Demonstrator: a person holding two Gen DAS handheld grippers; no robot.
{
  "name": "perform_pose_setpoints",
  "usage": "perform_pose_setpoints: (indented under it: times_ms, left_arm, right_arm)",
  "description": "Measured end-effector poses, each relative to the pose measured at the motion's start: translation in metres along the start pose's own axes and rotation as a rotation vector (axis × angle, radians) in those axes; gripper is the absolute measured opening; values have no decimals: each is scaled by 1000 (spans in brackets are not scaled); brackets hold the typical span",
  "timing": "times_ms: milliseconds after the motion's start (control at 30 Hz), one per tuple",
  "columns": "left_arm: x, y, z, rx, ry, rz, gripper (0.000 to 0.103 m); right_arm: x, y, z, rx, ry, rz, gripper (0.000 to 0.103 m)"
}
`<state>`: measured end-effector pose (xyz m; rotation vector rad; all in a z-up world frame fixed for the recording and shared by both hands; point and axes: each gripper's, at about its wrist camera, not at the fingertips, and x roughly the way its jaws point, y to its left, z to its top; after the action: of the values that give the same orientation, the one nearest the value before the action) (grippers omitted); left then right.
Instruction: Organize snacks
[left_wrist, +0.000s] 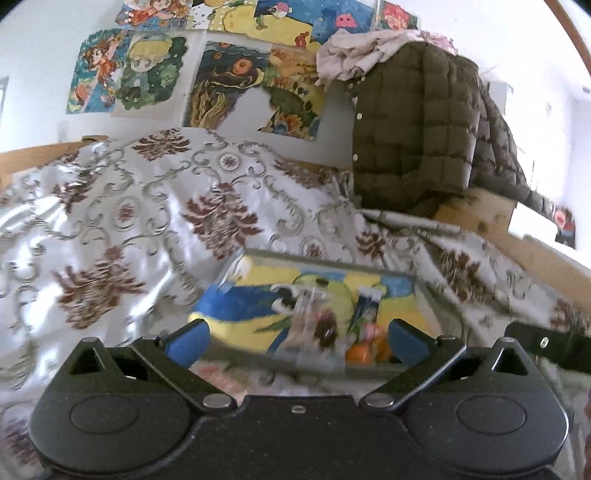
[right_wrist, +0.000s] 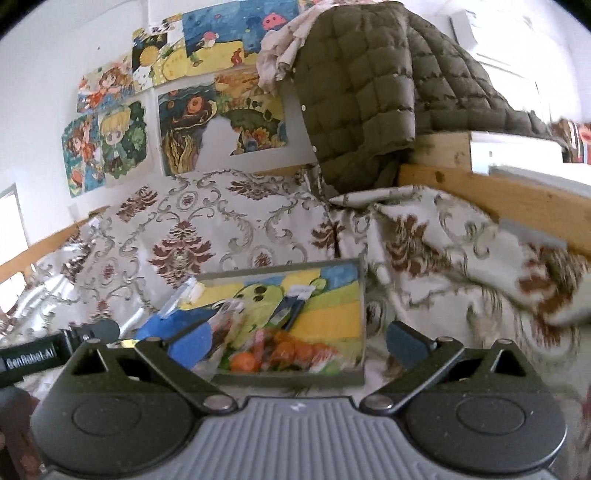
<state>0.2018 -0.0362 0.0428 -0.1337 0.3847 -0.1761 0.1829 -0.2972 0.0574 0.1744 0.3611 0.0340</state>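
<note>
Snack tray (right_wrist: 360, 317) sits at 12 o'clock off the left hand-held gripper (left_wrist: 299, 338), 11 o'clock off the right hand-held gripper (right_wrist: 299, 338) (both released, nothing held).

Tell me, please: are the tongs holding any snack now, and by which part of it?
Nothing is held. The left tongs and the right tongs both stand wide open with nothing between their pads; the snacks lie in the tray.
</note>
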Motion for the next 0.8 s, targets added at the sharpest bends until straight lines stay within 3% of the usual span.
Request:
perform_pose_setpoints:
  times_ms: [267,400,600,800]
  left_arm:
    - [-68,9,-43,-7,50,118,102]
    - [-93,13,-63,-16,85,170,102]
    - [-110,16,-76,-26,136,221,102]
    - [-109,10,-84,19,177,254,102]
  right_arm:
    - [-54,12,-33,64,42,46,103]
    - [-78,21,-47,36,55,56,103]
    - [-100,25,-61,36,80,48,103]
    - [-87,36,-80,2,167,23,103]
